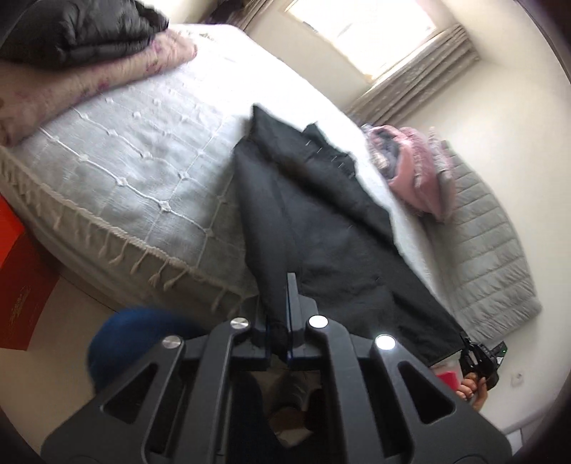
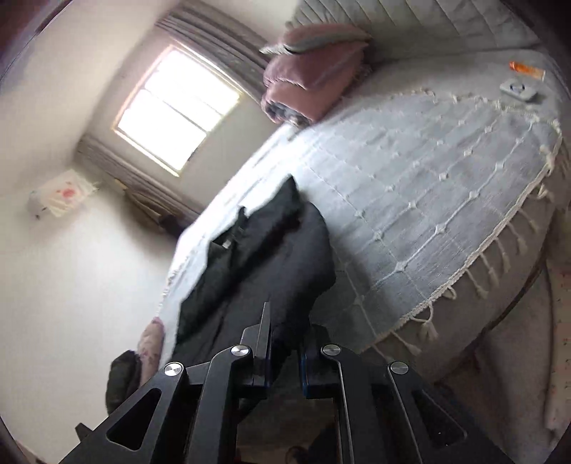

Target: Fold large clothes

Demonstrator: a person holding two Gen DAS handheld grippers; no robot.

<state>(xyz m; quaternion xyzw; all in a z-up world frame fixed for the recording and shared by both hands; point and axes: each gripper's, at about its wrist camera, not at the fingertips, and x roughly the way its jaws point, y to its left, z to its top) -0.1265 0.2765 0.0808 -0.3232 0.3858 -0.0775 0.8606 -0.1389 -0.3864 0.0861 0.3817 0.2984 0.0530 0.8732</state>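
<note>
Left wrist view has the left gripper (image 1: 280, 321) clamped on an edge of the black garment (image 1: 321, 221), the cloth pinched between its two fingers, which stand close together. From that pinch the garment runs forward and away, draped over the near edge of the bed (image 1: 150, 171) and spread onto its white bedspread. Off to the right of this gripper, at the garment's other lower corner, the right gripper (image 1: 480, 360) shows small at the edge of the frame, held in the person's hand (image 1: 469, 389). Farther ahead and right, a pink pillow (image 1: 417, 178) leans by the grey quilted headboard (image 1: 489, 257). Ahead and to the left, a dark folded jacket (image 1: 75, 32) rests on a pale floral blanket (image 1: 89, 82) at the bed's corner. A red box (image 1: 21, 282) stands on the floor to the far left.

Right wrist view shows the right gripper (image 2: 283, 342) also gripping the black garment (image 2: 264, 250), a bunch of cloth caught between its fingers, which stand a little apart around the fabric. The garment stretches forward onto the bed (image 2: 428, 185). Beyond it the pink pillow (image 2: 310, 78) lies near the window (image 2: 178, 107). Far ahead to the right, a small white device (image 2: 518, 90) and an orange tube (image 2: 526, 68) lie on the bedspread.
</note>
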